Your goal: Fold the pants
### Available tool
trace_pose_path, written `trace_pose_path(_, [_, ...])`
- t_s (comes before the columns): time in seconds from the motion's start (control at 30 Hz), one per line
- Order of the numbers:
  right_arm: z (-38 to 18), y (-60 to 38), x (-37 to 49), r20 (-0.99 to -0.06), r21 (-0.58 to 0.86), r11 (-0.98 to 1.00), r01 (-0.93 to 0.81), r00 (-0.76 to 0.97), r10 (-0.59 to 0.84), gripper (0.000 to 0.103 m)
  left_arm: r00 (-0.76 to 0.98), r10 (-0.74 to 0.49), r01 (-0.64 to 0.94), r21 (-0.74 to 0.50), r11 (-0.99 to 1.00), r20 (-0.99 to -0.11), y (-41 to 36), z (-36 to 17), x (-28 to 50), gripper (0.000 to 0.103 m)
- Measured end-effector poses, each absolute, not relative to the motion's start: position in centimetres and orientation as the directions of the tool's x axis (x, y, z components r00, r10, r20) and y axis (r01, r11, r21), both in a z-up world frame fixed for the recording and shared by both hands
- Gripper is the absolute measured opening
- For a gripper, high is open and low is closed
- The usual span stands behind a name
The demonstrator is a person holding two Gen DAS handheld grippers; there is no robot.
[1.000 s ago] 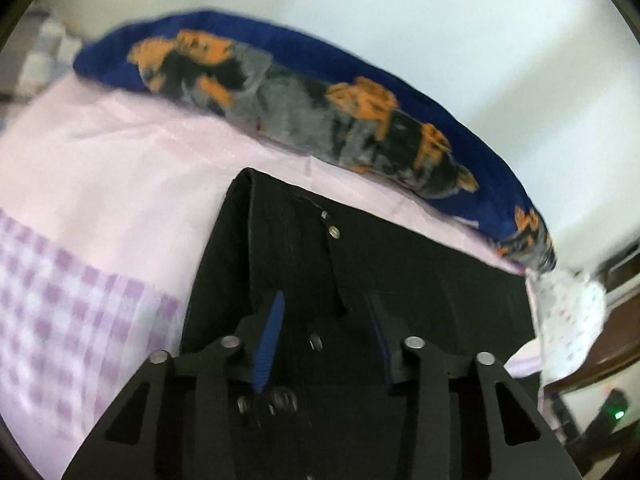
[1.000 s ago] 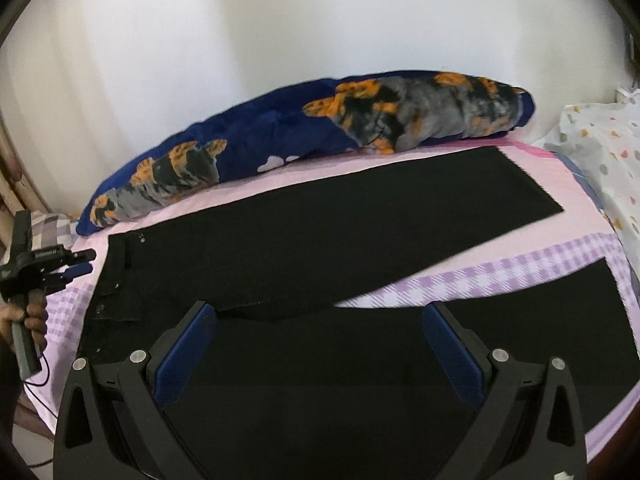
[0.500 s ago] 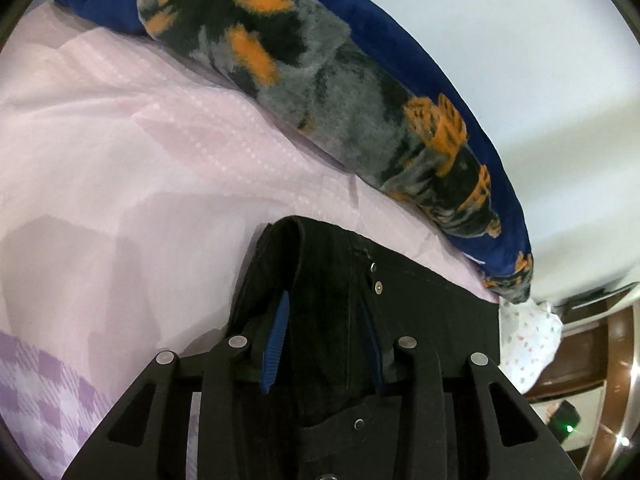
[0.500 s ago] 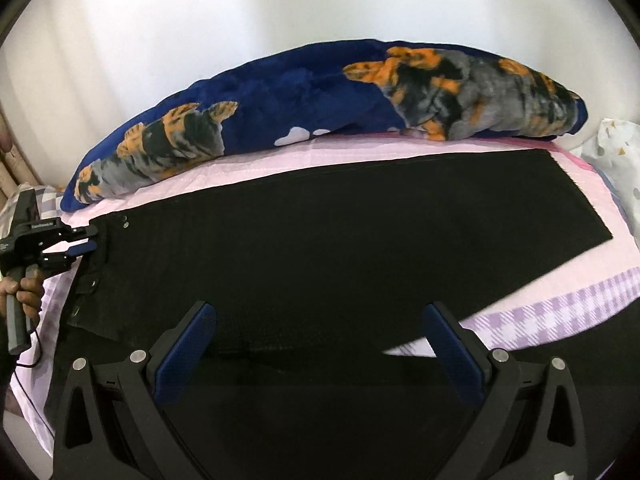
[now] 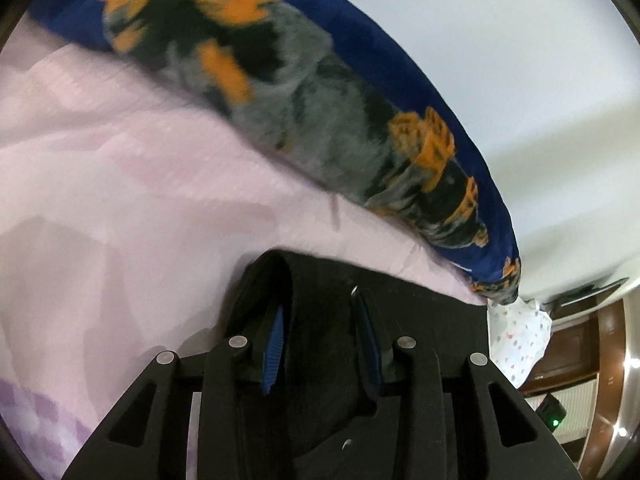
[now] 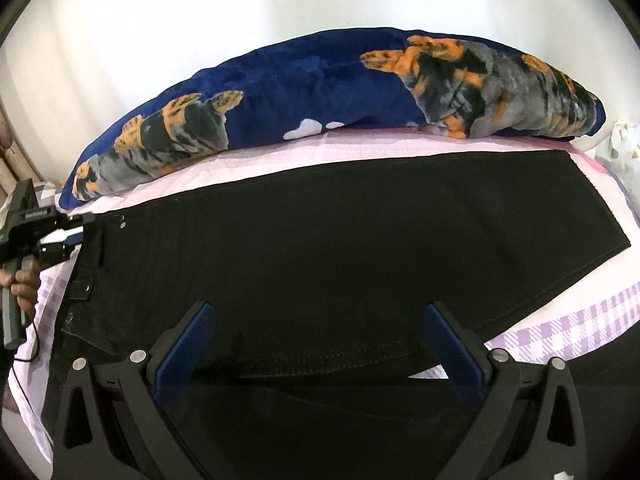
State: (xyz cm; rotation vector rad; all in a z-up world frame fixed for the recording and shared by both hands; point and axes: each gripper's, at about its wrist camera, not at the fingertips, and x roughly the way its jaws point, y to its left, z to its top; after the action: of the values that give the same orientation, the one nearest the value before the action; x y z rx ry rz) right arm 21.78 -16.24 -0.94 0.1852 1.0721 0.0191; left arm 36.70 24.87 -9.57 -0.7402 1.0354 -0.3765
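Note:
Black pants [image 6: 340,248] lie spread lengthwise on the pink bed sheet [image 6: 304,160], waistband at the left, one leg hem at the far right. A second leg runs under my right gripper. In the right wrist view my left gripper [image 6: 76,232], held by a hand, sits at the waistband's far corner. In the left wrist view my left gripper [image 5: 318,300] is shut on a bunched fold of the waistband [image 5: 320,280], which fills the gap between the blue pads. My right gripper [image 6: 320,312] stands wide open above the thigh area, nothing between its pads.
A long blue blanket roll [image 6: 320,84] with orange and grey patches lies against the white wall behind the pants. A white spotted pillow [image 5: 516,340] and dark wooden furniture [image 5: 580,340] are at the bed's right end. Purple check cloth [image 6: 560,328] shows at the near right.
My left gripper moved forward to the waistband's far edge, and the fold now sits deeper between its pads. My right gripper came lower and closer to the pants, still open.

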Motion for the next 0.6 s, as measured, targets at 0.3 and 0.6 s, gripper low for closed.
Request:
trace_pose_path(0.3, [-1.5,-16.6,24.6,-0.863,0.160,0.985,-0.065,0.476,0.172,0.103,0.523,-0.570,-0.119,-0.716,0.688,-0.634,24.6,-10.9,37.9,0.008])
trace_pose_path(0.6, [-0.9,-17.0,32.0,-0.875,0.102,0.897,-0.430,0.390,0.287,0.100,0.650,-0.575,0.083,-0.706,0.703,-0.497,22.9,-4.3,33.6,0.007])
